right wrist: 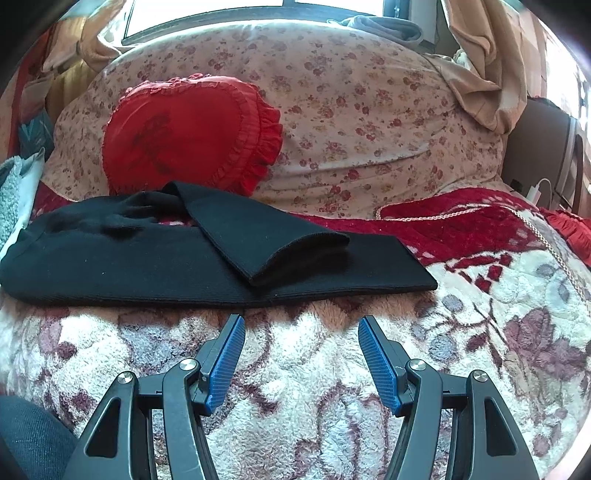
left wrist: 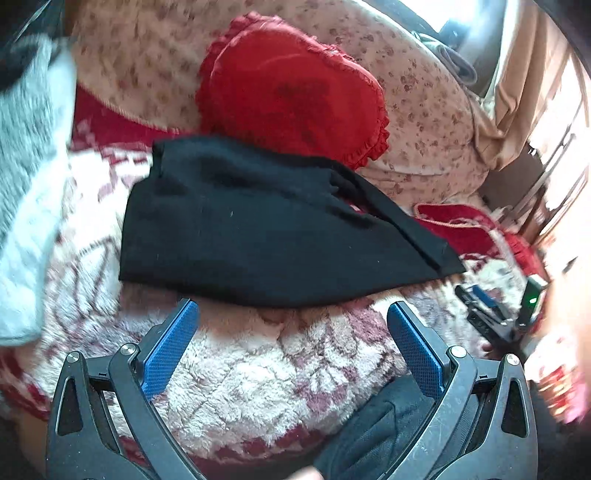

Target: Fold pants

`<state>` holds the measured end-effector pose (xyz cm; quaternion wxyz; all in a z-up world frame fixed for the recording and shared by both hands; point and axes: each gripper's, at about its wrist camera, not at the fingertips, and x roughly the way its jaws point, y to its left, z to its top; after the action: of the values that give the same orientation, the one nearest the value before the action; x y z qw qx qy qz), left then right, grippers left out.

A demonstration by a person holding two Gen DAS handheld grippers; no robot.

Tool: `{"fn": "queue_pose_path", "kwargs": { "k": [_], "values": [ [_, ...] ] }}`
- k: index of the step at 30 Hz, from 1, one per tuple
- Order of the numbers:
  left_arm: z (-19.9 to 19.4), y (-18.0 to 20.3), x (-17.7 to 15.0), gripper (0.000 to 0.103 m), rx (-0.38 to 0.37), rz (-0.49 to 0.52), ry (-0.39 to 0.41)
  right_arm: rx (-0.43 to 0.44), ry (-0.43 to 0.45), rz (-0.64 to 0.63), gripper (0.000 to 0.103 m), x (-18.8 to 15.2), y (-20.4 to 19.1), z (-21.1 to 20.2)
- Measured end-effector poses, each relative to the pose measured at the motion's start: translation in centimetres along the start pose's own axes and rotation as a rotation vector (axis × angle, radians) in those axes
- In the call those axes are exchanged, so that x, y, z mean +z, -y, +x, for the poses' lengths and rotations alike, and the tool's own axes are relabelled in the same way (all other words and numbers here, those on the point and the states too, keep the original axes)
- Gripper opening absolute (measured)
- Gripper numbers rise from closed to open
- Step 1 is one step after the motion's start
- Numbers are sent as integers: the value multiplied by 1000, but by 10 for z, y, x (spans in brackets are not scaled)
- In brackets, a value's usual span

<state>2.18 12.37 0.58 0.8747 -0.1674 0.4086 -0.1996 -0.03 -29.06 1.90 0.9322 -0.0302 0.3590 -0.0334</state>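
While both tools hover low over the bed, the left gripper (left wrist: 291, 314) has its two blue-padded fingers (left wrist: 171, 343) spread wide with nothing between them, and the right gripper (right wrist: 301, 328) likewise stands with its jaws parted and empty. Under them lies one fluffy white-and-maroon floral blanket (right wrist: 332, 387), which covers the near part of the bed. In the left wrist view a dark piece of fabric (left wrist: 373, 435) shows low down beside the right-hand finger; what it belongs to cannot be told. The right gripper also appears at the right edge of that view, blurred.

Just beyond the fingertips, not touched by either tool, rests the single pair of black pants (right wrist: 155, 258), lying across the blanket in a flat, partly folded bundle. One leg end (right wrist: 295, 251) is laid back over the layer beneath, its open hem lifted slightly.

To the left sits a grey-white fuzzy cloth (left wrist: 26, 184), heavily blurred. Behind the pants stands one red heart-shaped frilled cushion (right wrist: 184, 133), its lower edge just behind the black fabric. It leans against one large pale floral quilt (right wrist: 369, 110). Farthest back are tan curtains (right wrist: 480, 66) and a bright window (right wrist: 221, 14).
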Motion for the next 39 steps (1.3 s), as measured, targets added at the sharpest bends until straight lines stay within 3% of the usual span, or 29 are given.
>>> {"fn": "queue_pose_path", "kwargs": {
  "k": [6, 9, 12, 15, 18, 21, 23, 26, 29, 34, 36, 39],
  "values": [
    [3, -55, 8, 102, -197, -256, -7, 5, -6, -10, 62, 0, -3, 2],
    [13, -73, 10, 102, -229, -384, -15, 5, -9, -11, 62, 0, -4, 3],
    [22, -88, 17, 101, -280, -479, 29, 5, -13, -17, 62, -1, -5, 4],
    [22, -89, 27, 101, -286, -499, 75, 2, -13, -21, 62, -1, -5, 4],
    [17, -92, 31, 95, -282, -515, 116, 0, -12, -8, 62, -2, -3, 4],
    [13, -98, 27, 71, -173, -505, 117, 2, -4, 7, 62, 0, 0, 2],
    [13, -99, 22, 46, -88, -498, 115, 4, -3, 20, 62, 1, 2, 2],
    [17, -100, 17, 28, -24, -463, 113, 5, -4, 34, 62, 1, 6, 2],
    [18, -98, 16, 24, -1, -425, 126, 11, -6, 71, 62, 3, 15, 1],
    [20, -88, 19, 25, 64, -341, 127, 26, 39, 334, 62, 15, 89, -8],
    [22, -85, 20, 25, 89, -319, 124, 104, 41, 532, 62, 11, 138, -2],
    [23, -85, 21, 25, 97, -323, 130, 290, -3, 851, 62, -9, 196, 26]
  ]
}}
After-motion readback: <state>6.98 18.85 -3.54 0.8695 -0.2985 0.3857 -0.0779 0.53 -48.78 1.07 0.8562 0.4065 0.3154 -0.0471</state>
